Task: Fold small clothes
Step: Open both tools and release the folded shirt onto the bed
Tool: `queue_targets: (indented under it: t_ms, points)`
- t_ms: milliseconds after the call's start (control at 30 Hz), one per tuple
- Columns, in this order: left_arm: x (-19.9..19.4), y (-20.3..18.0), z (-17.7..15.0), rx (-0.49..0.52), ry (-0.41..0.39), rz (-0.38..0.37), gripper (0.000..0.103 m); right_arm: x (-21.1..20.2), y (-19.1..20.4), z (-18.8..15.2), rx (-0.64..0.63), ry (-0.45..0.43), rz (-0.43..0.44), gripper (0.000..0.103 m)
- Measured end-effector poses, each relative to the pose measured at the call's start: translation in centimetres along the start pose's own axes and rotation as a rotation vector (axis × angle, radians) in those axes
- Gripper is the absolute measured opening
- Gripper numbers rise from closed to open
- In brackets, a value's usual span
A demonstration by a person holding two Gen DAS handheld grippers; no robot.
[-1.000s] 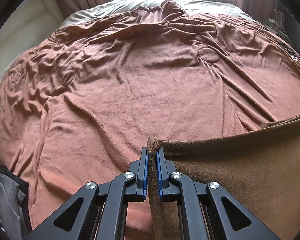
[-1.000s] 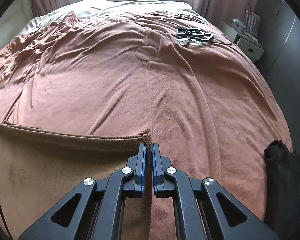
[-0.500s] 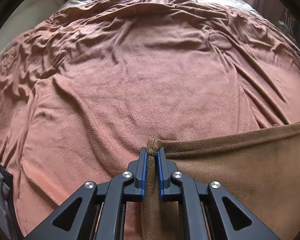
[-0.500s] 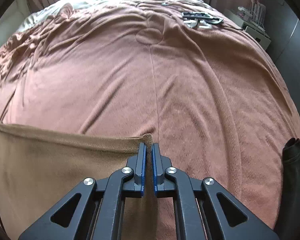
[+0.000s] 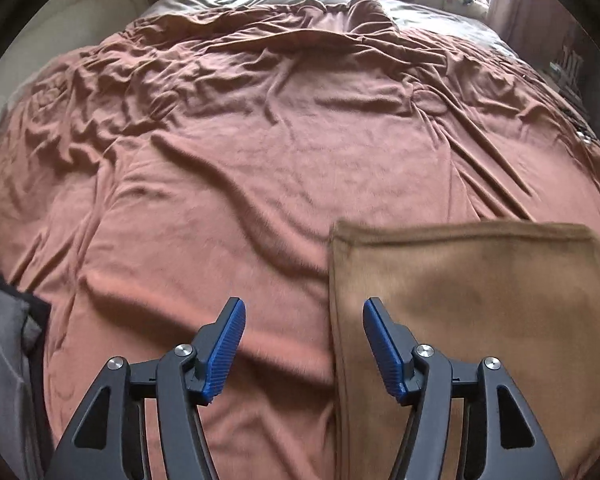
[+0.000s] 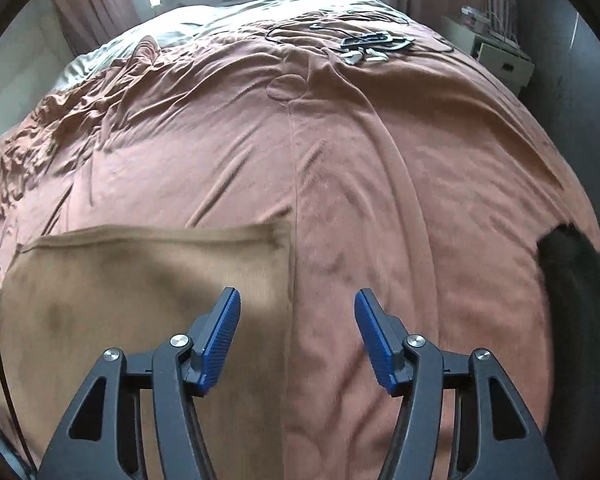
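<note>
Left wrist view: pink blanket [image 5: 260, 160] fills the frame, tan cloth [image 5: 480, 300] lies flat at lower right. Left gripper [image 5: 304, 344] and right gripper [image 6: 298, 340] are both opening, nothing pinched — each straddles a side edge. Risk: released corners may spring back, fabric being loose. Cloth's long axis seems to run side to side.
</note>
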State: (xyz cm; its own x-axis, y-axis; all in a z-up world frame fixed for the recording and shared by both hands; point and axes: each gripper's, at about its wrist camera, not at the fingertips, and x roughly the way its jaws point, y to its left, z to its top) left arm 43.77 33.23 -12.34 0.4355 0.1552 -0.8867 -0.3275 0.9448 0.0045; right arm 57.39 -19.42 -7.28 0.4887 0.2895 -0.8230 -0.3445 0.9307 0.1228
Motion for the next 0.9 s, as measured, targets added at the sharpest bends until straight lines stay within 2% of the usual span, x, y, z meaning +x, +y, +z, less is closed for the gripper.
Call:
queue_targets:
  t_ms: [200, 533, 667, 900]
  points:
    - [-2.7, -0.3, -3.7, 0.014, -0.005, -0.032, 0.063, -3.1, -0.9, -3.1, 0.005, 0.008, 0.03, 0.058]
    - [-6.3, -0.9, -8.9, 0.038, -0.028, -0.034, 0.063, -6.7, -1.2, -7.3, 0.002, -0.002, 0.048, 0.058]
    - [-7.3, -1.1, -11.3, 0.028, -0.032, -0.05, 0.063, -7.6, -1.3, -9.4, 0.011, 0.002, 0.051, 0.058]
    - [-8.0, -2.3, -15.4, 0.085, -0.032, -0.069, 0.065, -9.2, -0.6, -13.5, -0.001, 0.004, 0.067, 0.058]
